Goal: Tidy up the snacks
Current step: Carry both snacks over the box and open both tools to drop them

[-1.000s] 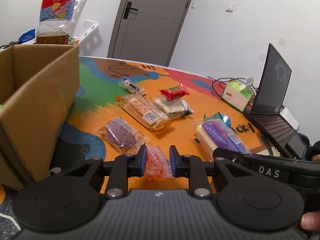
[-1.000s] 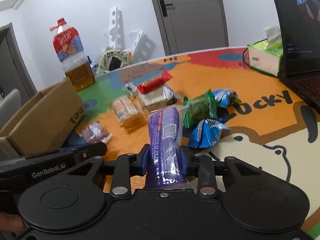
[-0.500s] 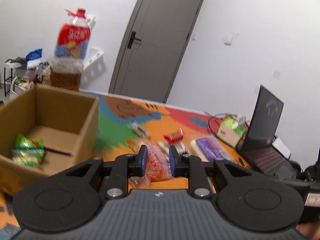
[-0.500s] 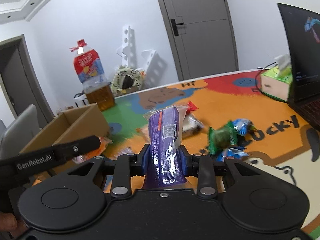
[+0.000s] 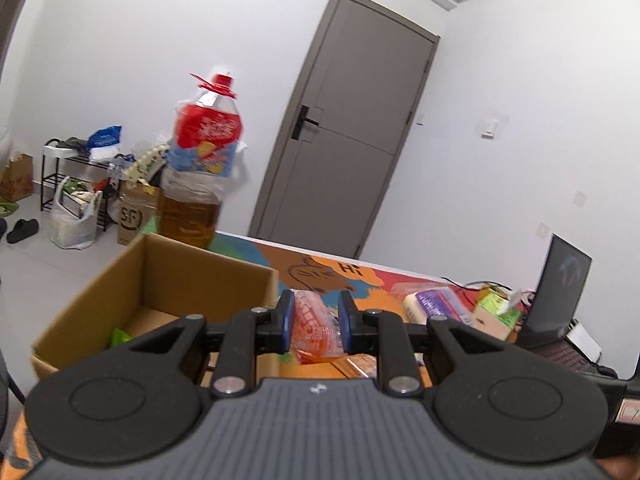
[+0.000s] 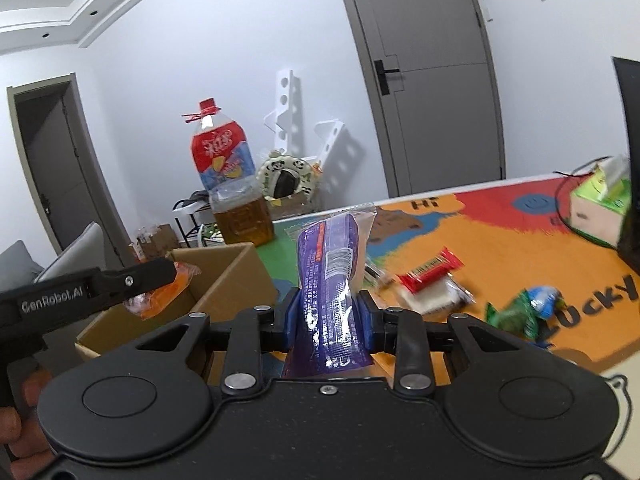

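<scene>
My left gripper (image 5: 316,322) is shut on an orange-red clear snack packet (image 5: 314,326) and holds it in the air by the right wall of the open cardboard box (image 5: 168,276). A green snack (image 5: 120,336) lies inside the box. In the right wrist view the left gripper (image 6: 160,276) holds the orange packet (image 6: 168,292) over the box (image 6: 224,276). My right gripper (image 6: 328,320) is shut on a purple snack packet (image 6: 332,280), held upright above the table, right of the box. The purple packet also shows in the left wrist view (image 5: 436,306).
A big oil bottle (image 6: 228,196) stands behind the box. Loose snacks lie on the colourful mat: a red bar (image 6: 430,274) on a white packet (image 6: 432,296), green and blue packets (image 6: 528,312). A tissue box (image 6: 600,200) and a laptop (image 5: 560,296) stand at the right.
Both grippers have risen from the table with their packets and moved left toward the box. The left gripper's packet now hangs at the box opening.
</scene>
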`<state>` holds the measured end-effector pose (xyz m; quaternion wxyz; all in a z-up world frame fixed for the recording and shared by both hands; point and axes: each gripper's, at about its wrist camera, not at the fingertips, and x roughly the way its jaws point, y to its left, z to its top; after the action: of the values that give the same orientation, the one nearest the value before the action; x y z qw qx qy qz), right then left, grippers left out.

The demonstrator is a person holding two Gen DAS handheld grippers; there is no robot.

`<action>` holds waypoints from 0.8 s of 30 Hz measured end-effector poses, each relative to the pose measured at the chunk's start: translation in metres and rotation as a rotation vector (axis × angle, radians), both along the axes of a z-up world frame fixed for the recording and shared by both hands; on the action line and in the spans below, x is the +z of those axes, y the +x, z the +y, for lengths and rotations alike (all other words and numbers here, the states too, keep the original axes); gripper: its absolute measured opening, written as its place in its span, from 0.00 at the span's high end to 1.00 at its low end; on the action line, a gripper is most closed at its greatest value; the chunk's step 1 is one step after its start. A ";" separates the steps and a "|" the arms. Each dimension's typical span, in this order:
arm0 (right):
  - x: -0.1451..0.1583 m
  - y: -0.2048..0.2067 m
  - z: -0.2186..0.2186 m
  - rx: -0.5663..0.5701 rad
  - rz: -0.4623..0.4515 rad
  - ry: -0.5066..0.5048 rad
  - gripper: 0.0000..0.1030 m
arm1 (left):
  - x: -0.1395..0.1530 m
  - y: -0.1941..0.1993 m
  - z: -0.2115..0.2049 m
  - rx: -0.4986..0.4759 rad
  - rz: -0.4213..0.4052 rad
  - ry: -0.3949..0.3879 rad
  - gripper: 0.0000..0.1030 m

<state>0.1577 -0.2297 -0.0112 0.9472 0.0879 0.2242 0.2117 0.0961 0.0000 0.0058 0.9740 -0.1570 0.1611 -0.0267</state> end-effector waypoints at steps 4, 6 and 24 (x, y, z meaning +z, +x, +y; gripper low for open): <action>0.006 0.005 0.016 0.021 -0.006 0.007 0.71 | 0.003 -0.002 0.022 0.048 -0.010 0.001 0.79; 0.008 0.007 0.025 0.036 -0.007 0.006 0.71 | 0.004 -0.002 0.034 0.067 -0.008 -0.004 0.79; 0.012 0.037 0.098 0.138 0.008 -0.005 0.71 | -0.009 0.034 0.100 0.147 0.029 -0.028 0.79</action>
<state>0.1943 -0.1321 0.0011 0.9297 0.0706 0.2339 0.2757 0.1305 0.1000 -0.0027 0.9686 -0.1822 0.1630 0.0448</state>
